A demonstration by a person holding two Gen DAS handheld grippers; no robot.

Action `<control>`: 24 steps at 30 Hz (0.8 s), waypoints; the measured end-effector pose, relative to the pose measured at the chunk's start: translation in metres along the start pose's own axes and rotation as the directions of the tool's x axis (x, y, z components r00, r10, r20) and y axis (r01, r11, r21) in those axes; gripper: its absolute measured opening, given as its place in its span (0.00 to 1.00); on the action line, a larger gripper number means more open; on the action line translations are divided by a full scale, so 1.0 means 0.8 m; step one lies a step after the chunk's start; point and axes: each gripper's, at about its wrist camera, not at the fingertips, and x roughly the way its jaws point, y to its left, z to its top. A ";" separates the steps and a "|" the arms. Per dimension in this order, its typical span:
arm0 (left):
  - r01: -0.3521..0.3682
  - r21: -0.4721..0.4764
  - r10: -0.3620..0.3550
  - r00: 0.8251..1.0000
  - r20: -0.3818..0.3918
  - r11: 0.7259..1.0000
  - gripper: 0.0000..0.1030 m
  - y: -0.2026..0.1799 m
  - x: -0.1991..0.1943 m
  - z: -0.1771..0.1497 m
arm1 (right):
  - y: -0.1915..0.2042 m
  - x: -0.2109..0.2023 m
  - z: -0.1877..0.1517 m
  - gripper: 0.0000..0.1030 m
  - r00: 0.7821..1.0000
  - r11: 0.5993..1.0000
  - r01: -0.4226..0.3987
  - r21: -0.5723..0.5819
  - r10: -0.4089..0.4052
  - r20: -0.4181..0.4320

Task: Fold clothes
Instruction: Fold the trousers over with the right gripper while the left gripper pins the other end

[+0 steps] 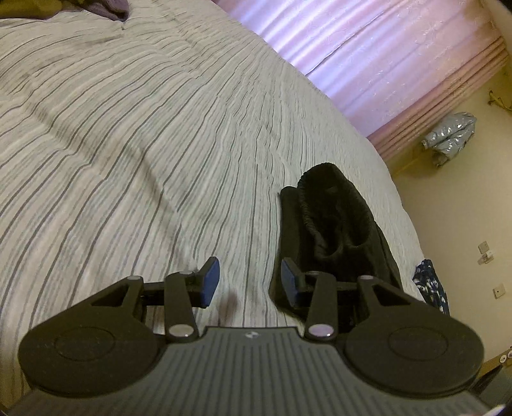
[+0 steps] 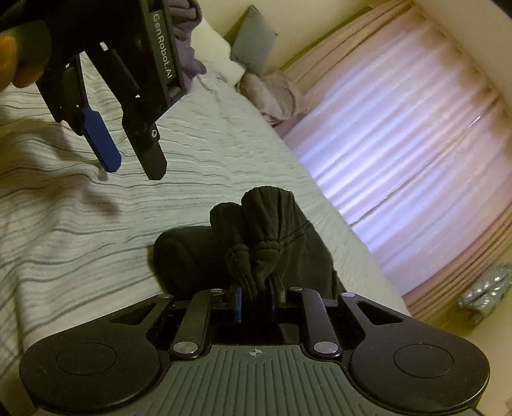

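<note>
My right gripper [image 2: 255, 300] hides the pinched part of the black garment [image 2: 268, 217]. At upper left, purple clothing [image 1: 108, 5] is cut off by the frame's edge.

Striped bedspread [image 1: 144, 134] spread over bed; pink curtains [image 1: 368, 64] backlit by window; cream wall [image 1: 464, 208] beside; grey pillow [image 2: 256, 35] propped at headboard

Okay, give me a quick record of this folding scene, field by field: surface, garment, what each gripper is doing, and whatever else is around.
surface: bed with striped sheet
garment: black garment, bunched near the bed's edge
right gripper: shut on a fold of the black garment
left gripper: open, nothing between its pads, beside the garment above the sheet
background: pink curtains; purple clothes and a grey pillow at the far end of the bed
floor: silvery bag by the curtains
</note>
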 end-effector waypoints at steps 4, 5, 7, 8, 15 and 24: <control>-0.017 -0.014 0.017 1.000 0.003 1.000 0.36 0.004 0.002 0.002 | -0.010 0.010 0.013 0.15 1.000 1.000 0.000 0.027 0.000 -0.015; -0.020 -0.017 0.020 1.000 0.000 1.000 0.36 0.004 0.003 0.002 | -0.003 0.011 0.011 0.15 0.999 1.000 -0.018 0.008 0.018 -0.035; -0.018 -0.017 0.017 1.000 -0.006 1.000 0.36 0.001 0.003 0.001 | 0.015 0.015 0.005 0.25 0.998 0.998 -0.033 -0.052 0.030 -0.051; -0.012 -0.015 0.012 1.000 -0.007 1.000 0.36 -0.001 0.001 0.001 | 0.022 0.015 0.004 0.25 0.999 0.996 -0.012 -0.085 0.008 -0.046; 0.073 -0.017 -0.073 0.997 -0.007 0.997 0.39 -0.026 -0.009 0.005 | -0.016 -0.022 0.002 0.84 1.000 0.999 -0.017 0.052 0.017 -0.006; 0.246 -0.136 -0.253 0.967 -0.029 0.960 0.44 -0.049 0.020 0.004 | -0.144 -0.077 -0.080 0.80 0.995 0.727 0.059 0.684 0.011 -0.098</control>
